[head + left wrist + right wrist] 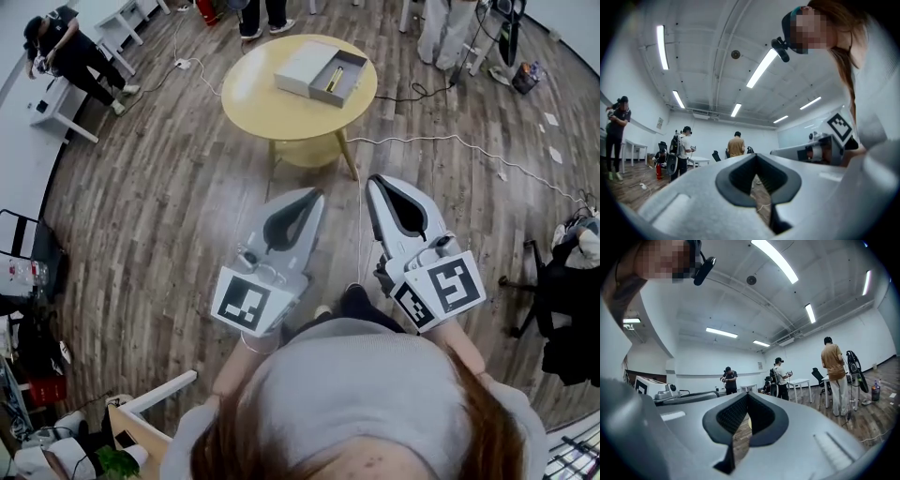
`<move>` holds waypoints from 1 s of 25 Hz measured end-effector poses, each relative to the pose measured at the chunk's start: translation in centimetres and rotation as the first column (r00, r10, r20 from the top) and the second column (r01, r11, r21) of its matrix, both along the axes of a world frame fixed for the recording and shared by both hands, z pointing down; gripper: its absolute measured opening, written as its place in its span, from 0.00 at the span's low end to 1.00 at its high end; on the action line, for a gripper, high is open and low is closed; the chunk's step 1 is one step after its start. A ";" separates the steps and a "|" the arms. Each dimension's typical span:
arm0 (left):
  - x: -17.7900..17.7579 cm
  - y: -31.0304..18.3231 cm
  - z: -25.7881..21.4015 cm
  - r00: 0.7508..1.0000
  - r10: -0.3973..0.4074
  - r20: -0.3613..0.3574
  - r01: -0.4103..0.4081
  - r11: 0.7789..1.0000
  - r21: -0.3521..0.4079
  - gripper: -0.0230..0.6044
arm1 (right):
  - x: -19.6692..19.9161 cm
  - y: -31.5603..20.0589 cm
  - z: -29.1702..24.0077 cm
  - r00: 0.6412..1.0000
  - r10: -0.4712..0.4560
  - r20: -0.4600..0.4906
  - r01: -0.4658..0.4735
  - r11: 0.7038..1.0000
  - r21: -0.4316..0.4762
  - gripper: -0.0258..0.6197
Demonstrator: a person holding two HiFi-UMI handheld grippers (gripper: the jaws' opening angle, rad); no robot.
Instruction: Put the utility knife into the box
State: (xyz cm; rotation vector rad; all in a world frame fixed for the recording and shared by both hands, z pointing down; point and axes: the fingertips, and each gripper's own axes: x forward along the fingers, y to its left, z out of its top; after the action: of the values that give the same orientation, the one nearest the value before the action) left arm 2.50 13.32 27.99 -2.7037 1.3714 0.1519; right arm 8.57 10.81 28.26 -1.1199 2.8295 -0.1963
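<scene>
Wide view from up top: a brown wood-plank floor [187,206] fills the room, and in the middle of it stands a round pale-yellow wooden table [262,103], well ahead of the person and out of reach of both tools. A thin white cable [450,139] snakes across the planks to the right of the table. Closer in, the left grey two-jaw gripper [316,195] and the right grey two-jaw gripper [373,181] are held side by side over bare floor, both pointing toward the table, each with its black-and-white marker cube near the hand. Look along the left one [756,157]: the jaw tips meet, clenched, with only floor showing through the dark padded opening. Same story on the right one [747,393]: jaws clenched together, gripping nothing. Now the table top: a flat grey-white rectangular cardboard box [302,66] sits open there, lid part on the left, tray on the right. And in that tray lies a slim yellow utility knife [334,78], resting lengthwise inside the box, far from either tool.
</scene>
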 end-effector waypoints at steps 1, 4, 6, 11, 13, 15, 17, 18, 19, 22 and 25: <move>0.1 0.5 -0.3 1.000 0.006 0.003 -0.006 1.000 0.007 0.04 | -0.2 0.5 0.0 1.000 -0.006 0.001 0.006 1.000 -0.002 0.04; 0.6 2.0 -0.8 0.999 0.019 0.028 -0.020 1.000 0.024 0.04 | -0.9 1.7 0.5 1.000 -0.029 -0.002 0.029 1.000 -0.011 0.04; 0.5 2.6 -0.3 1.000 0.023 0.015 -0.023 1.000 0.012 0.04 | -1.2 2.3 0.8 1.000 -0.028 -0.009 0.028 1.000 -0.012 0.04; -0.6 2.9 0.2 1.000 -0.005 -0.016 0.005 1.000 -0.002 0.04 | -2.1 3.6 0.6 0.999 -0.042 -0.032 0.043 0.999 0.021 0.04; -0.5 2.8 -0.2 1.000 -0.002 -0.022 0.002 1.000 0.008 0.04 | -2.1 3.5 0.4 0.999 -0.052 -0.012 0.052 0.999 0.012 0.04; -0.3 2.7 -0.4 1.000 0.001 -0.022 0.000 1.000 0.016 0.04 | -1.9 3.4 0.2 0.998 -0.055 -0.007 0.055 0.998 0.015 0.04; -0.1 2.5 -0.4 1.000 0.000 -0.019 0.000 1.000 0.019 0.04 | -1.8 3.2 0.0 0.998 -0.056 -0.011 0.057 0.998 0.023 0.04; 0.0 2.5 -0.4 1.000 0.000 -0.019 0.001 1.000 0.020 0.04 | -1.7 3.2 -0.1 0.998 -0.057 -0.012 0.057 0.998 0.027 0.04; 0.1 2.4 -0.4 1.000 0.000 -0.021 0.001 1.000 0.019 0.04 | -1.6 3.2 -0.2 0.998 -0.056 -0.015 0.056 0.998 0.032 0.04; 0.4 2.1 -0.5 1.000 0.003 -0.023 -0.002 1.000 0.021 0.04 | -1.4 3.1 -0.5 0.998 -0.055 -0.018 0.055 0.998 0.043 0.04; 0.6 1.6 -0.5 1.000 0.004 -0.018 -0.003 1.000 0.021 0.04 | -1.1 2.5 -0.3 0.998 -0.056 -0.003 0.056 0.998 0.028 0.04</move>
State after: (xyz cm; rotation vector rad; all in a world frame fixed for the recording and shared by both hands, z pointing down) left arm 3.07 14.95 27.51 -2.6943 1.3621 0.1896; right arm 7.42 13.34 27.91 -1.0375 2.8585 -0.1580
